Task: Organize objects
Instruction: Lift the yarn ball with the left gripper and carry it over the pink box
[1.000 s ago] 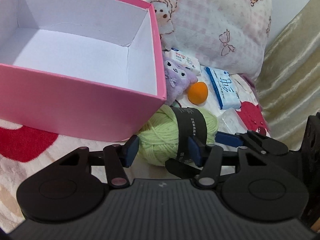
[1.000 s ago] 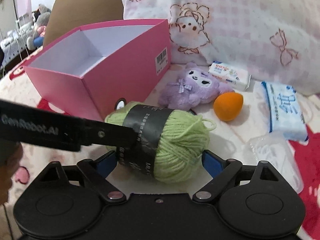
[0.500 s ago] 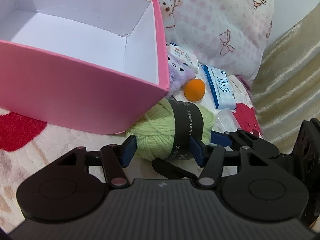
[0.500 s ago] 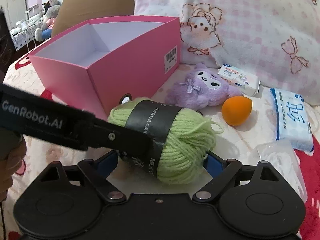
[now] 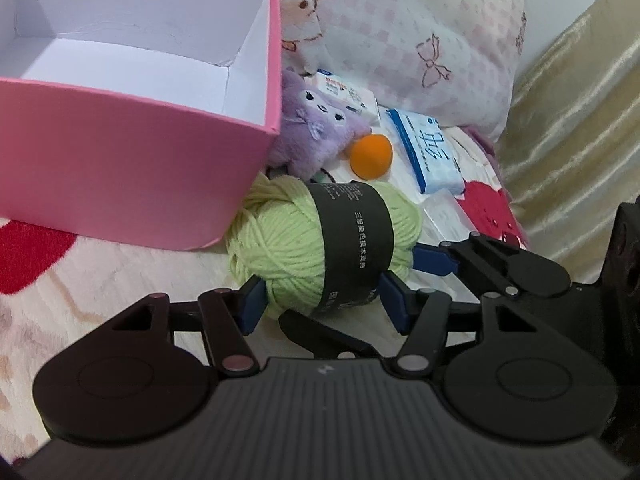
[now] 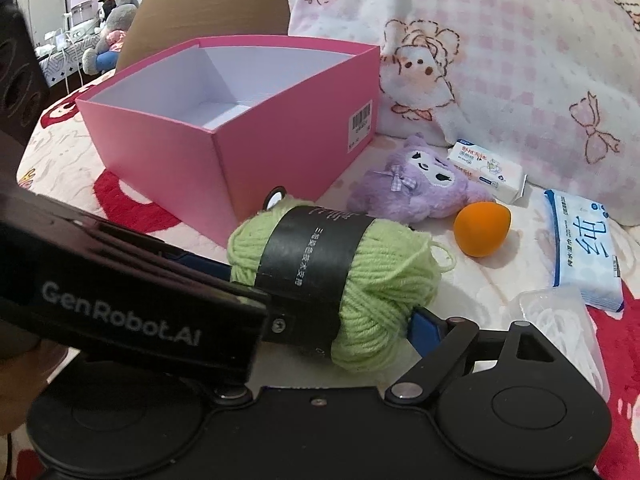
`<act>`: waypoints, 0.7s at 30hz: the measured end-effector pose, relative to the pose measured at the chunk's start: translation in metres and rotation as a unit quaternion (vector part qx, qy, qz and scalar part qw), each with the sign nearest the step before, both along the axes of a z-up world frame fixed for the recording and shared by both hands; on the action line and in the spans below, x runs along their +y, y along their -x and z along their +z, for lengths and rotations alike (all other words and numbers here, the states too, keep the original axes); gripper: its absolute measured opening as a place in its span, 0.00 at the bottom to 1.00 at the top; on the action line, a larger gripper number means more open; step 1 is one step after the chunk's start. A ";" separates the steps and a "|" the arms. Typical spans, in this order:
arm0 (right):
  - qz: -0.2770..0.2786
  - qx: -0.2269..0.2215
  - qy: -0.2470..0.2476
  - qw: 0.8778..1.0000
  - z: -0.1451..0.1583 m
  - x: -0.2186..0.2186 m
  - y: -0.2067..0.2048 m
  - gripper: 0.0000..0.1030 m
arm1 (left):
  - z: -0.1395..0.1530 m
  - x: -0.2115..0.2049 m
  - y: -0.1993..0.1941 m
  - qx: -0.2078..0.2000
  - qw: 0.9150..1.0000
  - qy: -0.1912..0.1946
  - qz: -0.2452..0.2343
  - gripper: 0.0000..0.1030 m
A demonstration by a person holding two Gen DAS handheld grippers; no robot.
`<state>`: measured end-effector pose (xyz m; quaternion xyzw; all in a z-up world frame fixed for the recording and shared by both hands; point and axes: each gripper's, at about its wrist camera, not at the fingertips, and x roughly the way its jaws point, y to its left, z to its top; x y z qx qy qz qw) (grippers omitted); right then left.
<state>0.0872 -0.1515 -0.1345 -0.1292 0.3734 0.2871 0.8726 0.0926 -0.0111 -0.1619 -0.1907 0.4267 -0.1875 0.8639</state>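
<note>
Bed blanket (image 5: 100, 280): yarn ball (image 5: 320, 248) touching pink box (image 5: 120, 160) corner.

Both cams sat low on the grippers, angled down, v. close to the yarn (image 5: 320, 248) (image 6: 340, 276). Left cam looked from the near-left, w/ the box (image 5: 132, 168) filling its left. Right cam looked from the near-right. Both shared yarn, box (image 6: 280, 128), plush (image 5: 316, 136) (image 6: 416, 192).

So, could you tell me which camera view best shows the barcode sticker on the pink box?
The right wrist view: the barcode sticker sits on the pink box wall facing that camera. The left wrist view shows the box's open interior and another outer wall, no sticker.
</note>
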 end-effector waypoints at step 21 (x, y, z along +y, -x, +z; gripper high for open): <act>-0.022 0.066 -0.037 0.997 0.021 -0.002 0.023 0.87 | 0.029 0.002 0.020 0.087 0.996 0.005 0.011 0.55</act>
